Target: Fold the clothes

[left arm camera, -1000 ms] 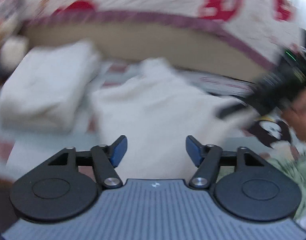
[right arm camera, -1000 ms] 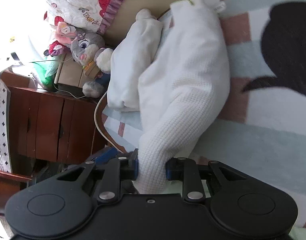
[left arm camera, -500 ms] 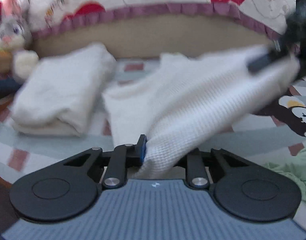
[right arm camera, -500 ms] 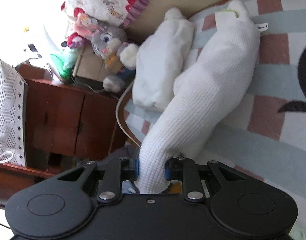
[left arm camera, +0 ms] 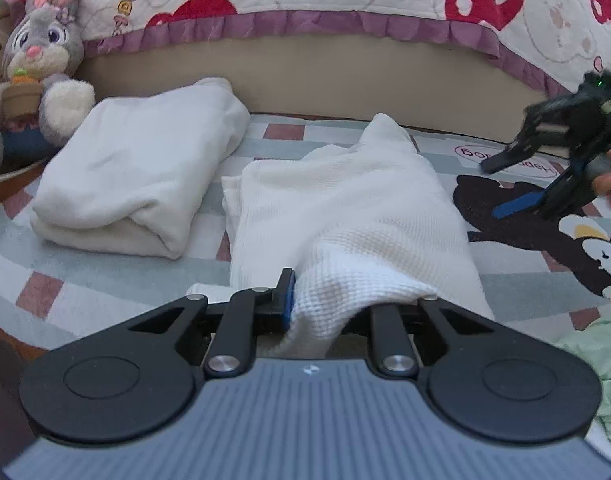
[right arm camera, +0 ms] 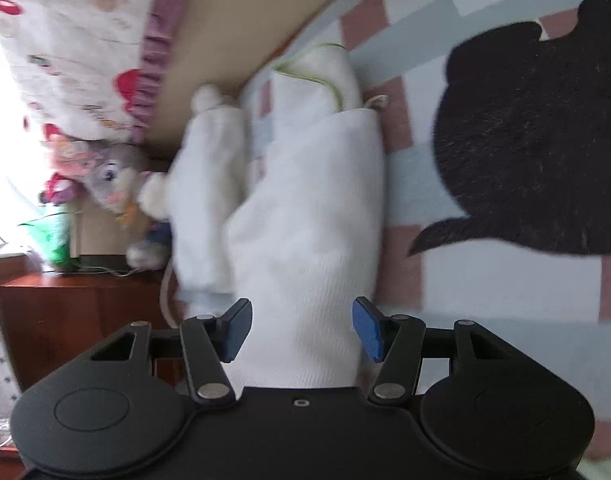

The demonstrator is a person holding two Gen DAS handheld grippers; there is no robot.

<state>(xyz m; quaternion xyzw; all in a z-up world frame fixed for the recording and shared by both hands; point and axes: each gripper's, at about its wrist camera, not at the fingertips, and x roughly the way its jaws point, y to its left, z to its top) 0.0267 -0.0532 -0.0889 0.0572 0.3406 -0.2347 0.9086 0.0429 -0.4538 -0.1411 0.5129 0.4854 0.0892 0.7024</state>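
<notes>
The left gripper (left arm camera: 325, 308) is pinching the white waffle-knit garment (left arm camera: 345, 208), while the right gripper (right arm camera: 301, 330) is hanging with fingers apart.

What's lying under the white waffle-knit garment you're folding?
The white waffle-knit garment lies on the checked pink-and-grey bedsheet, beside the folded white cloth. Whatever lies directly beneath the garment is covered. The left gripper grips its near edge.
</notes>
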